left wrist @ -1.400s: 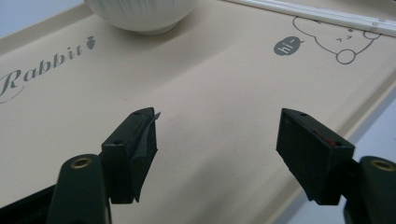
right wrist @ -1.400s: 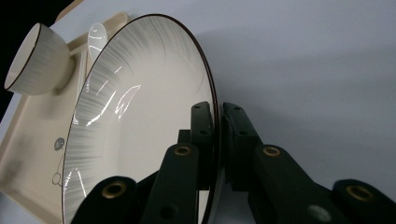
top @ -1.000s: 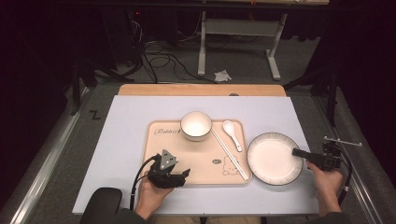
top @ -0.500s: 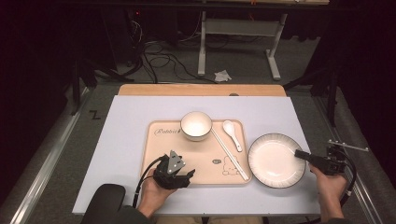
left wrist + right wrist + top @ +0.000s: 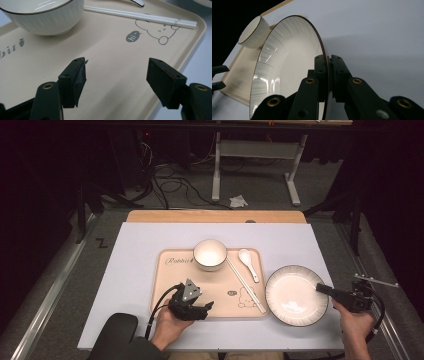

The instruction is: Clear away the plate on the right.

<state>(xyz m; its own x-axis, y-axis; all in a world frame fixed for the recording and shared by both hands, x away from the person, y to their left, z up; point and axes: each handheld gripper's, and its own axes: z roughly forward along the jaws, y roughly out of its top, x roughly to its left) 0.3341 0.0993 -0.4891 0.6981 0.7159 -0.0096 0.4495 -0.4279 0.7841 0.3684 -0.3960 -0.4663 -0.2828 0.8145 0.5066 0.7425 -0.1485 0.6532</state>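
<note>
A white plate [image 5: 296, 295] with a dark rim lies on the pale table, right of the beige tray [image 5: 172, 270]. My right gripper [image 5: 324, 289] is shut on the plate's right rim; in the right gripper view the jaws [image 5: 328, 65] pinch the plate [image 5: 287, 62] edge-on. On the tray stand a white bowl [image 5: 210, 254], a white spoon [image 5: 248, 263] and white chopsticks [image 5: 245, 285]. My left gripper [image 5: 206, 310] hovers open over the tray's near edge. Nothing sits between its jaws [image 5: 117, 63], which point across the tray [image 5: 105, 50] toward the bowl [image 5: 42, 17] and chopsticks [image 5: 140, 17].
The table's near edge runs just below both hands. A wooden strip [image 5: 215, 216] borders the far edge. Beyond it on the dark floor are cables and a metal stand [image 5: 255, 165]. Bare table surface spreads left of the tray.
The right gripper and the plate it holds have shifted slightly toward the near edge of the table. The left gripper has hardly moved.
</note>
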